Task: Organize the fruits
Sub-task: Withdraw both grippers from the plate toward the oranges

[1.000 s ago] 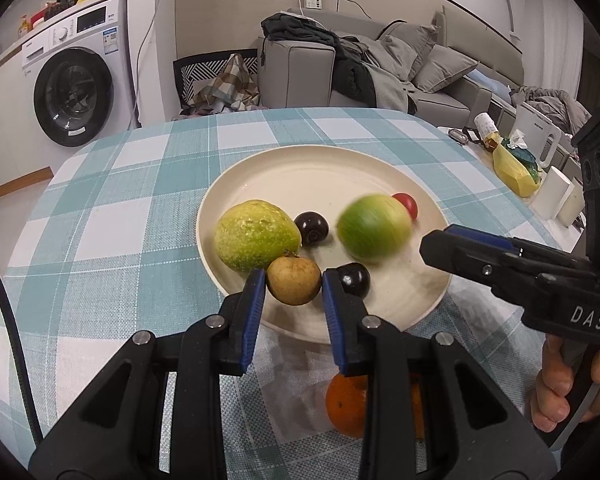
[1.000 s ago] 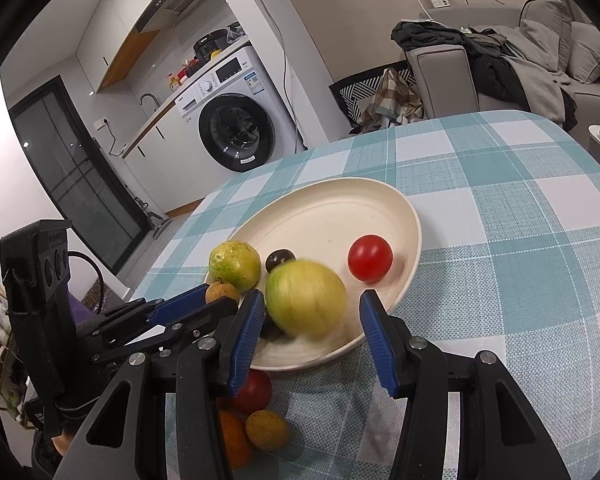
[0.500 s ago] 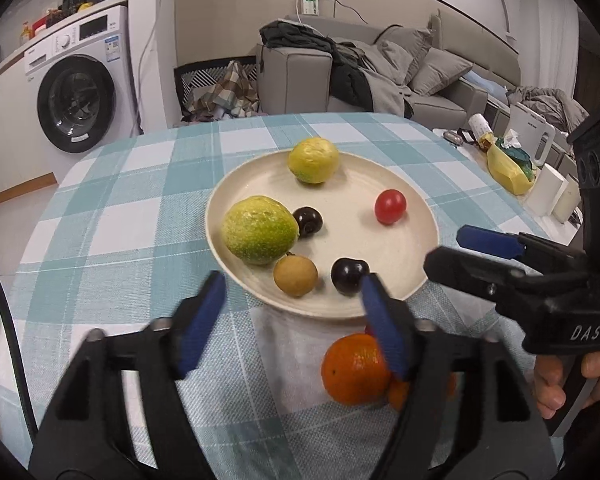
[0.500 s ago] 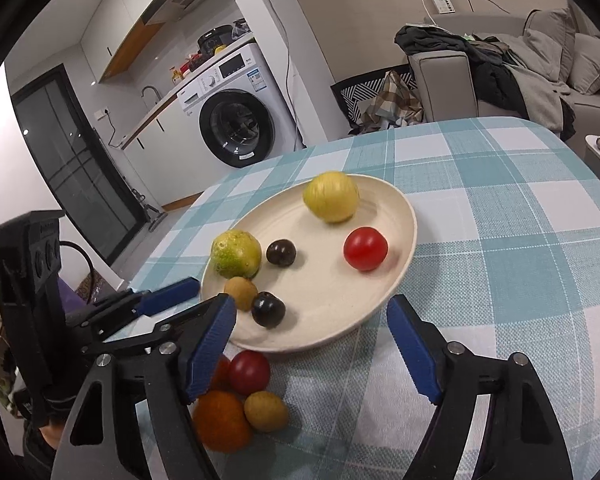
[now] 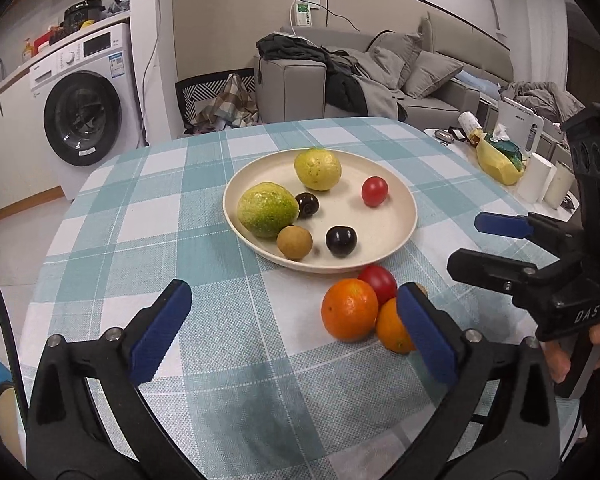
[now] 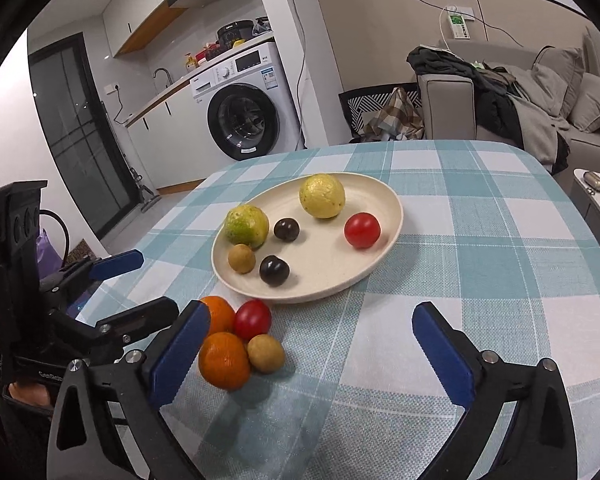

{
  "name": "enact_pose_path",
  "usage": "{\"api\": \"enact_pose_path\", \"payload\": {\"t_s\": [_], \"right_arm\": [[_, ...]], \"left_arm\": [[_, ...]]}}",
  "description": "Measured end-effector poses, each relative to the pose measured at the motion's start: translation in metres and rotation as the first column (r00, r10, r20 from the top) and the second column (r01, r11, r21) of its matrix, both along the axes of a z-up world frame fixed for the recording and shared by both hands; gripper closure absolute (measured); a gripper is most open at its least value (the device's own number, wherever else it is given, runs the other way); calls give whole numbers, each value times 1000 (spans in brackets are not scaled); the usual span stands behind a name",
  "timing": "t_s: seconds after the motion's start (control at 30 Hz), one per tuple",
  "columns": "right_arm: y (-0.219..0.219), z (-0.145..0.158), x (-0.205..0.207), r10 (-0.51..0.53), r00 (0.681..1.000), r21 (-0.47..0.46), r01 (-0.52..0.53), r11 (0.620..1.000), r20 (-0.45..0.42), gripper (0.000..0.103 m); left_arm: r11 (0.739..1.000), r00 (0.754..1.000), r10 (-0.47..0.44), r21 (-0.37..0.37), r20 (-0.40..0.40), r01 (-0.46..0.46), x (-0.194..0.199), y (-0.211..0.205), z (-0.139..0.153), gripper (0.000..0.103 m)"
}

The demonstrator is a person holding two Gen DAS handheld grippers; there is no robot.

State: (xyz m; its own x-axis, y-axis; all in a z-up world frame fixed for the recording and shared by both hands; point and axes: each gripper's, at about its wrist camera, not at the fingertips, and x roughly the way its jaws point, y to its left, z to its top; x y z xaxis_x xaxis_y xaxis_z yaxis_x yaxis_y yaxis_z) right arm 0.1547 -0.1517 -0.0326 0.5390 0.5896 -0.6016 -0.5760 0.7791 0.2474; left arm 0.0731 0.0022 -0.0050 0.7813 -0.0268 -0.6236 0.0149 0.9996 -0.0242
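A cream plate [image 5: 404, 216] [image 6: 388, 216] holds a green guava [image 5: 267, 210] [image 6: 246, 226], a yellow guava [image 5: 317, 169] [image 6: 322, 196], a red tomato [image 5: 374, 191] [image 6: 362, 230], two dark plums [image 5: 341, 241] [image 6: 274, 270] and a brown longan [image 5: 294, 242] [image 6: 241, 258]. On the cloth before the plate lie two oranges [image 5: 349, 314] [image 6: 224, 360], a tomato [image 5: 378, 280] [image 6: 253, 319] and a longan [image 6: 265, 353]. My left gripper [image 5: 288, 332] is open and empty, back from the plate. My right gripper [image 6: 312, 356] is open and empty beside the loose fruit.
The round table carries a teal checked cloth [image 5: 172, 216]. White cups and a yellow bag [image 5: 496, 158] stand off its right edge. A washing machine [image 5: 84, 116] and a grey sofa [image 5: 340, 80] are beyond the table.
The yellow-green guava left my right gripper and rolled to the plate's far side. Both grippers opened wide and drew back from the plate.
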Motion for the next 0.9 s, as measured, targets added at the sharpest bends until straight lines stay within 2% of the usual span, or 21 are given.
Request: {"api": "enact_pose_path", "payload": {"t_s": [0.47, 0.73, 0.9], "right_arm": [[3, 1, -8, 26, 999, -65, -28, 997, -35, 0], [12, -10, -9, 49, 997, -139, -57, 989, -60, 0], [15, -17, -8, 64, 994, -143, -77, 987, -88, 0]], "left_arm": [[1000, 1000, 1, -6, -26, -2, -1, 7, -4, 1], [1000, 999, 1, -8, -42, -1, 0, 9, -7, 1], [1000, 999, 1, -10, -53, -1, 3, 9, -10, 1]]}}
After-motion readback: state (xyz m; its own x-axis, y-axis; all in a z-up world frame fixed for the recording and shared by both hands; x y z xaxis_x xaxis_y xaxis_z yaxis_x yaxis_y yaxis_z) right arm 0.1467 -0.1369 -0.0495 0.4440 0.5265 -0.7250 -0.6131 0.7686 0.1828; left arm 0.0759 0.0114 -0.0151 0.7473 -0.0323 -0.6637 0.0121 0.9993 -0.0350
